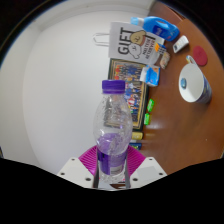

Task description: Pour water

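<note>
A clear plastic water bottle [112, 125] with a purple cap and a purple label stands upright between my fingers, its lower part held at the pads. My gripper [112, 165] is shut on the bottle, with the magenta pads [91, 159] pressing on both sides of it. A white cup [196, 88] with a dark inside sits on the brown table beyond the bottle, far to its right. The bottle's base is hidden behind the gripper body.
A white gift bag [133, 42] lettered "GIFT" stands at the back against the white wall. A colourful box [131, 72] and a row of small coloured things [146, 108] lie behind the bottle. A blue-and-white object [163, 29] lies at the far right.
</note>
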Available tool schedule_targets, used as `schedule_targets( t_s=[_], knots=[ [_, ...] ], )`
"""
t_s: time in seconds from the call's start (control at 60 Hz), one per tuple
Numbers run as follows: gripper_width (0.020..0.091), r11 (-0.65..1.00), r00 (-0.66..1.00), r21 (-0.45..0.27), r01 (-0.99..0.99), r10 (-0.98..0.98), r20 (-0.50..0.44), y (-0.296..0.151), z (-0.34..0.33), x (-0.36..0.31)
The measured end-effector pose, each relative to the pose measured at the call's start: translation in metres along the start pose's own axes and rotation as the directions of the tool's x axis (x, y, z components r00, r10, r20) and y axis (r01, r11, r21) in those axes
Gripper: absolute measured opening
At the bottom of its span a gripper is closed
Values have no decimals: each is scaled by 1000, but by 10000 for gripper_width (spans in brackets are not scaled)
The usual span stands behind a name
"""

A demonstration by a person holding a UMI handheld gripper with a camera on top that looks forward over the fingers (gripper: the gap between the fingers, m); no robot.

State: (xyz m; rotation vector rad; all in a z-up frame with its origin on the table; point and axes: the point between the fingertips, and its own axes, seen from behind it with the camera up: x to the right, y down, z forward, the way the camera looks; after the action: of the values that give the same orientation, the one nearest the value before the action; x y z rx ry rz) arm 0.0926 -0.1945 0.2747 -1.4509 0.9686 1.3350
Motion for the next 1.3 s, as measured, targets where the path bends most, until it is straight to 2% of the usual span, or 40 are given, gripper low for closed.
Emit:
schedule_targets(
  t_s=[0.133, 0.25, 0.333, 0.467, 0.583, 0.7, 0.783, 0.917, 1.067, 1.167, 1.233, 1.3],
  knots=[
    [354, 960, 960, -27, -279, 279, -1, -25, 0, 39],
    [354, 879, 879, -21, -477, 478, 10, -44, 0, 69],
    [355, 853, 853, -26, -522, 522, -1, -50, 1, 80],
    [355, 852, 855, -75, -519, 518, -31, -47, -1, 78],
    [354, 942, 948, -111, -315, 306, -91, -51, -4, 73],
    [354, 990, 989, -129, 58, -74, -126, -84, -7, 60],
    [356, 928, 921, -114, 354, -368, -132, -120, -12, 41],
    [354, 698, 683, -68, 712, -712, -164, -181, -25, 14],
    [354, 387, 357, -62, 920, -892, -278, -255, -47, 31],
    [355, 264, 200, -146, 953, -916, -347, -296, -51, 67],
    [353, 214, 138, -183, 959, -923, -359, -310, -56, 107],
    [353, 198, 99, -250, 948, -928, -360, -319, -58, 134]
  ],
)
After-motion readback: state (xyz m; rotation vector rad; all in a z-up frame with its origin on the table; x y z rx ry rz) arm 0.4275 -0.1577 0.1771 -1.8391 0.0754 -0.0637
